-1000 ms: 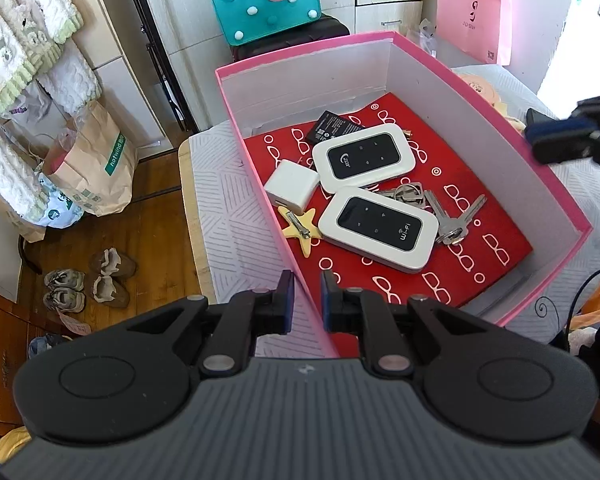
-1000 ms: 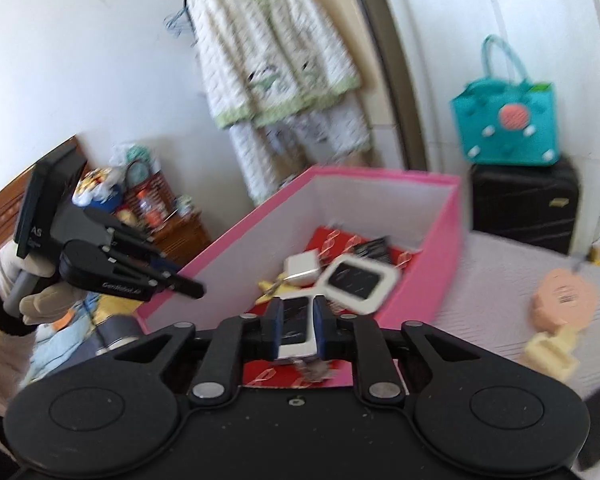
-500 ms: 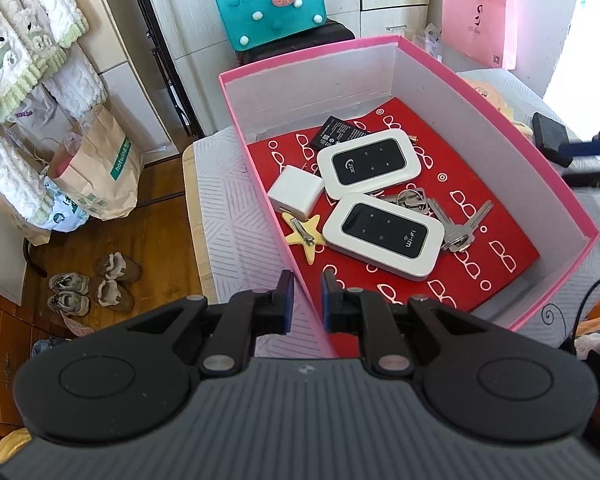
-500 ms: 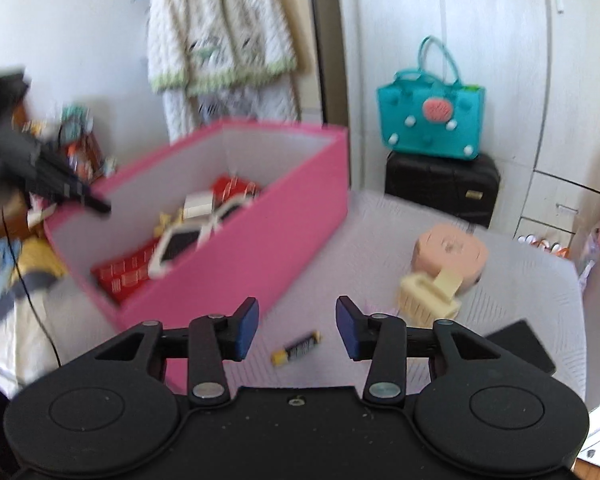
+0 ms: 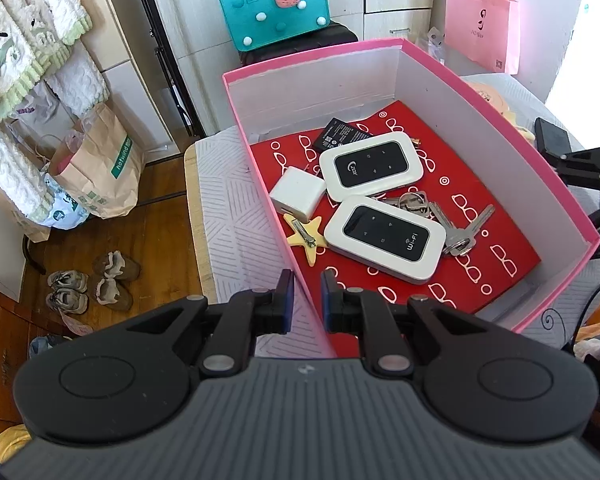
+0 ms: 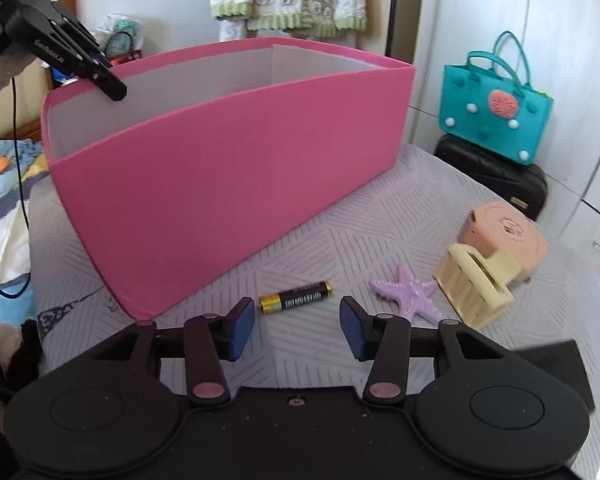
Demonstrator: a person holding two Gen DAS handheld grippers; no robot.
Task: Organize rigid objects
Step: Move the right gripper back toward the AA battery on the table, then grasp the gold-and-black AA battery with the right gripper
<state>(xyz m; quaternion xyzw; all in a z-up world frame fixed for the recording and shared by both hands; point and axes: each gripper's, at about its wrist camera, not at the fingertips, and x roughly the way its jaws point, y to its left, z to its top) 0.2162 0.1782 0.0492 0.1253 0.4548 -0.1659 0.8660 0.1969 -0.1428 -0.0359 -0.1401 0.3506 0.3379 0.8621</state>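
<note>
A pink box [image 5: 452, 92] with a red patterned floor holds two white Wi-Fi routers [image 5: 385, 238], a white charger cube [image 5: 298, 196], keys [image 5: 456, 224], a yellow star clip [image 5: 306, 236] and a black battery pack [image 5: 342, 134]. My left gripper [image 5: 305, 304] is shut on the box's near wall. The box also shows in the right wrist view [image 6: 228, 168]. My right gripper [image 6: 298, 326] is open and empty, low over the bed, just short of an AA battery [image 6: 296, 302]. A purple starfish [image 6: 406, 294] lies right of the battery.
A peach and cream tape dispenser [image 6: 492, 256] stands right of the starfish. A black flat object [image 6: 556, 364] lies at the right edge. A teal bag [image 6: 496, 108] sits on a black suitcase behind the bed. The bed's grey cover [image 6: 340, 232] has bare room beside the box.
The right gripper let go of the small white item over the box, swung out to the bed beside it and opened wide over the battery. The left gripper stayed put.
</note>
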